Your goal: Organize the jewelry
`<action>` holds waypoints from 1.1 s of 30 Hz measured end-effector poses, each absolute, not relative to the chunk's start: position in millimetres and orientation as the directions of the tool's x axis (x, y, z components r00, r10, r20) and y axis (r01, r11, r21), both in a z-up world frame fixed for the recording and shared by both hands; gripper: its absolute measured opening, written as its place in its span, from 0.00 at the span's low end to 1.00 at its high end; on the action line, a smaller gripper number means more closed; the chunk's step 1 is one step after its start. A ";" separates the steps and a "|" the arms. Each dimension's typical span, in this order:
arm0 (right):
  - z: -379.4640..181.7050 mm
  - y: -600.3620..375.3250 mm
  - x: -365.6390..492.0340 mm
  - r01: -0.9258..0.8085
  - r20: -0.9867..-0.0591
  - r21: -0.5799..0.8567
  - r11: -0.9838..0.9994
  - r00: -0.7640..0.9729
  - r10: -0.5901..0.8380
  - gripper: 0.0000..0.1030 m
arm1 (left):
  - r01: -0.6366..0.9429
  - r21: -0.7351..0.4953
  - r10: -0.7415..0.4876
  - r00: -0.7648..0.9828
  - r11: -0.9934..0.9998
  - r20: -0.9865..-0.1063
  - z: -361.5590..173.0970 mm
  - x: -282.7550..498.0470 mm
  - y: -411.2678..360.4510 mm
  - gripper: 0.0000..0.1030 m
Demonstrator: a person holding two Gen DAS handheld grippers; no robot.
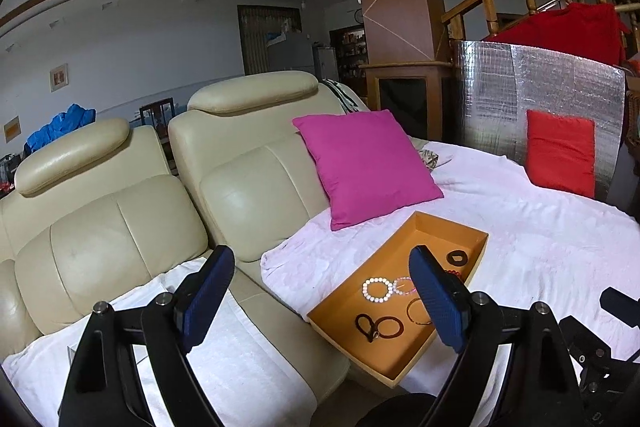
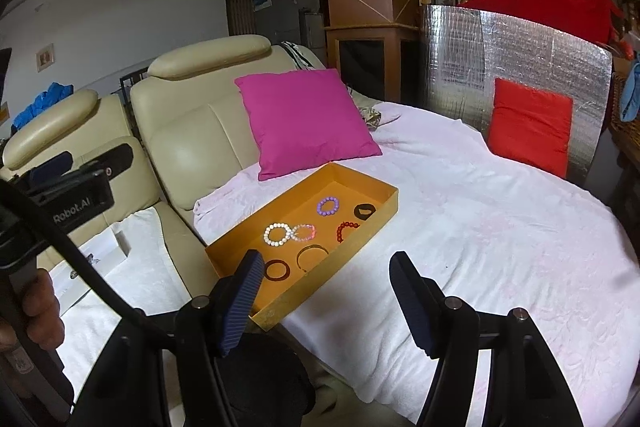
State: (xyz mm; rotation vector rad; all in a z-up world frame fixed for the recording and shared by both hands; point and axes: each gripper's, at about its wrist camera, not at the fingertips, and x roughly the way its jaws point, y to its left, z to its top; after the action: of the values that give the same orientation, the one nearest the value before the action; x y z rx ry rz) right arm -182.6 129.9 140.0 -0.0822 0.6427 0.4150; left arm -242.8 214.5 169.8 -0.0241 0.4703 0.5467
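An orange tray [image 1: 344,311] lies on a white cloth and holds several bracelets. Among them are a white bead bracelet [image 1: 377,290], a clear pink one [image 1: 402,285], a black hair tie [image 1: 366,325], a brown ring [image 1: 390,327] and a thin bangle [image 1: 418,311]. The right wrist view adds a purple bead bracelet [image 2: 328,206], a red bead one [image 2: 345,230] and a black piece [image 2: 365,211] in the tray [image 2: 280,203]. My left gripper [image 1: 320,253] hovers open and empty, near and left of the tray. Over the tray's near corner, my right gripper [image 2: 326,259] is open and empty too.
A magenta cushion [image 1: 366,167] leans behind the tray against a cream leather sofa [image 1: 120,227]. Further right, a red cushion [image 2: 530,125] rests on a silver foil board [image 2: 516,43]. A white towel [image 2: 136,267] covers the sofa seat. A hand [image 2: 36,307] holds the left gripper.
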 end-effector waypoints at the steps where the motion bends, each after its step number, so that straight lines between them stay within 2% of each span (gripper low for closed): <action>1: 140.3 130.0 -183.3 -0.400 -0.596 0.054 0.915 0.722 0.351 0.68 | -0.508 0.099 0.496 0.750 0.856 -0.438 169.8 -242.5 215.0 0.87; 33: 144.0 127.1 -177.5 -0.390 -0.596 0.079 0.918 0.720 0.357 0.68 | -0.525 0.123 0.519 0.728 0.842 -0.447 167.1 -244.2 216.8 0.87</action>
State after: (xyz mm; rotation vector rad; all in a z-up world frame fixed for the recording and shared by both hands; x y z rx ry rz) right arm -177.5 127.1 144.0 -0.0533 0.6470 0.4129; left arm -244.2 216.8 167.1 -0.0125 0.4891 0.5756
